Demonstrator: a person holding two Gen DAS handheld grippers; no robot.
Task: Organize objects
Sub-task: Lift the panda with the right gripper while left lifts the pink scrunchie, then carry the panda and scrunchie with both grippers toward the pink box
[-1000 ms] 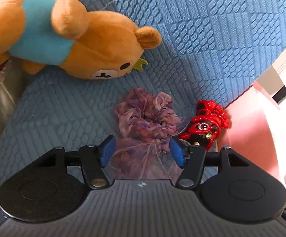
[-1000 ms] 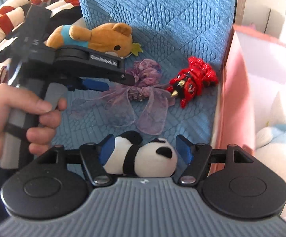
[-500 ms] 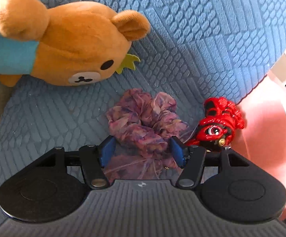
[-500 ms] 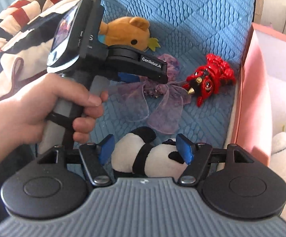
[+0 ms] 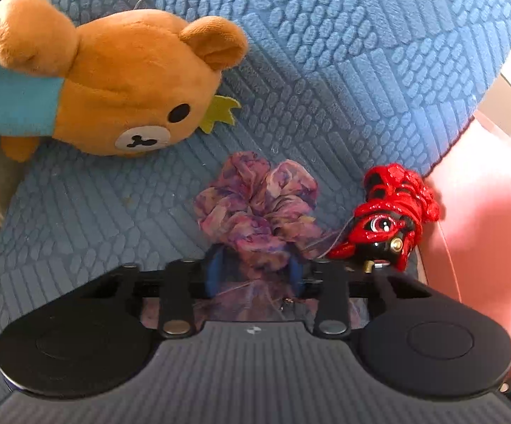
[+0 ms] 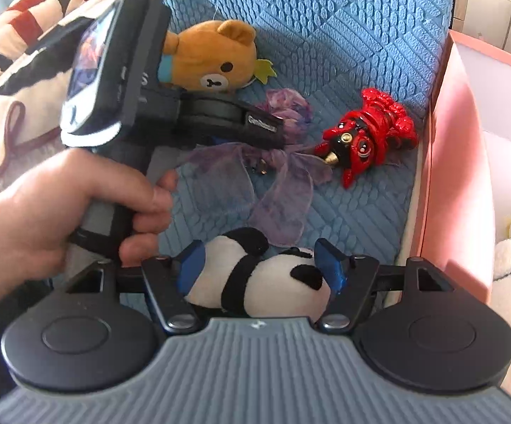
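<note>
Since a second ago the left gripper (image 5: 255, 275) has dropped onto the purple scrunchie (image 5: 259, 205), and its jaws, spread wide before, are now closing around the scrunchie's near end; the blue pads (image 5: 214, 275) press into the gathered fabric on both sides. The scrunchie lies on the blue quilted cushion (image 5: 326, 70), its sheer ribbon tails (image 6: 283, 205) trailing toward the near edge. Just to its right, almost touching, sits a red glossy toy figure (image 5: 393, 215), close to the pink wall of a bin (image 6: 446, 141). Up and to the left, a brown teddy bear (image 5: 131, 88) in a light blue shirt lies on its side, apart from the scrunchie.

From the right wrist view, a hand (image 6: 61, 219) grips the left gripper's handle. The right gripper (image 6: 259, 265) has its jaws spread on either side of a small panda plush (image 6: 255, 275), which lies on its side between them; whether the pads actually press on it I cannot tell. A red, white and black striped blanket (image 6: 18, 35) is bunched at the far left.
</note>
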